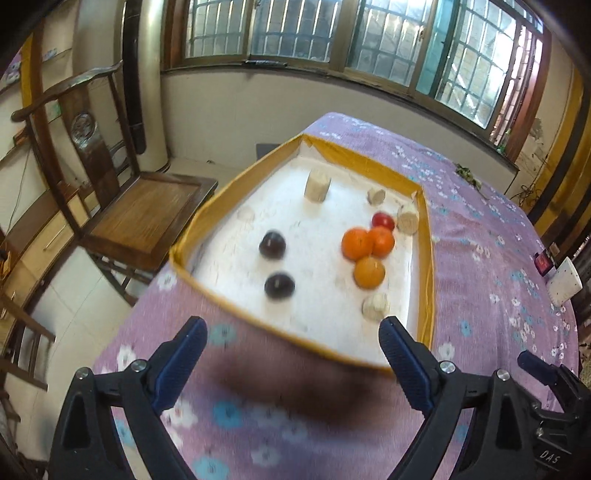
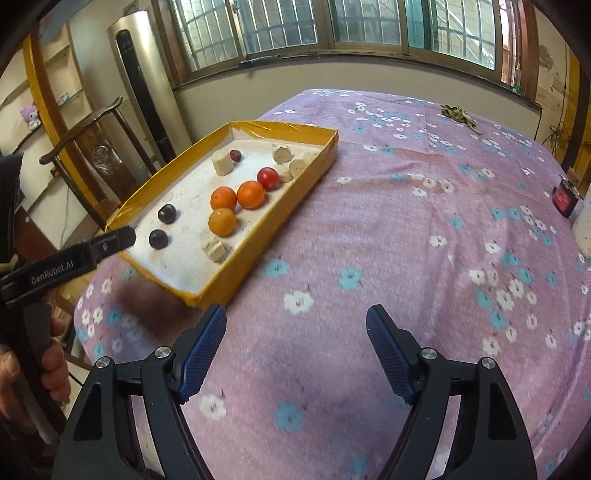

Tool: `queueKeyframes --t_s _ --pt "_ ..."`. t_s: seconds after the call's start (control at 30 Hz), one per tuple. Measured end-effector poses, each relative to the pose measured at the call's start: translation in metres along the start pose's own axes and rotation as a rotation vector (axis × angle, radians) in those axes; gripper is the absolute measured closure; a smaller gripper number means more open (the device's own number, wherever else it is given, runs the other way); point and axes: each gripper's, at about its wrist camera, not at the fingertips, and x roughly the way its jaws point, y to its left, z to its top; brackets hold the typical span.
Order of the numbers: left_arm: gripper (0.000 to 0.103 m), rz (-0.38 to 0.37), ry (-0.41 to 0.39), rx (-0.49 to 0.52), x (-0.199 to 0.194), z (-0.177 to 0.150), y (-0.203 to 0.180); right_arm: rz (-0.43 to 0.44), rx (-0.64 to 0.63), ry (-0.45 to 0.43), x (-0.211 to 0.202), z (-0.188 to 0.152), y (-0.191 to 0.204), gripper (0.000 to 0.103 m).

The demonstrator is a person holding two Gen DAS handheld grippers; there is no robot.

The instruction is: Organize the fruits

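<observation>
The fruits lie grouped in the tray (image 2: 258, 236) at the worktop's (image 2: 424, 229) left edge, its long axis running away. The left tool (image 1: 293, 350), jaws apart and empty, faces it; the right tool (image 2: 295, 350), likewise apart and empty, sits beside its near corner.

You're in a lived-in home room — barred windows (image 2: 288, 29), a carved wooden chair (image 1: 110, 177), a floral cloth (image 2: 406, 229) over the table, a standing air conditioner (image 2: 147, 81).
</observation>
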Motion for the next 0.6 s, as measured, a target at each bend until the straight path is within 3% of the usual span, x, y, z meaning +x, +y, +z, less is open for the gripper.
queueKeyframes --t_s 0.07,0.2,0.4,0.6 --pt "0.004 0.027 0.009 0.000 -0.004 -0.010 -0.002 0.012 0.014 -0.009 -0.005 -0.005 -0.002 0.012" --pt "0.001 0.055 0.024 0.045 -0.011 -0.025 -0.010 0.012 0.016 -0.015 -0.011 -0.014 0.000 0.010" --pt "0.001 0.059 -0.053 0.127 -0.021 -0.030 -0.018 -0.068 -0.001 -0.038 -0.016 -0.018 0.009 0.007" --pt "0.001 0.139 -0.104 0.173 -0.027 -0.026 -0.018 -0.118 0.024 -0.056 -0.015 -0.019 0.016 0.004"
